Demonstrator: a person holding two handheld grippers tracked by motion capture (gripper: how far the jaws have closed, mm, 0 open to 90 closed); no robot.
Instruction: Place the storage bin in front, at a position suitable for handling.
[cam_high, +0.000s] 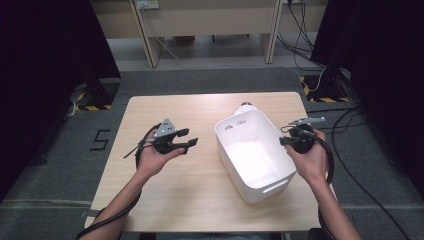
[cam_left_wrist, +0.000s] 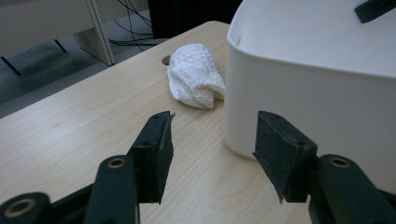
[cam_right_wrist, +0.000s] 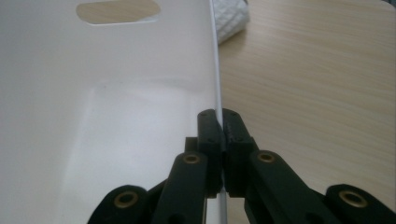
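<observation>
Right gripper (cam_right_wrist: 223, 140): fingers clenched on the thin side wall of the white bin (cam_high: 250, 160), which stands on the right half of the table (cam_high: 165, 200). Left gripper (cam_left_wrist: 212, 154): fingers released, nothing between them, beside the bin. Beyond, a folded white cloth (cam_left_wrist: 196, 77) lies against the bin's far end.
</observation>
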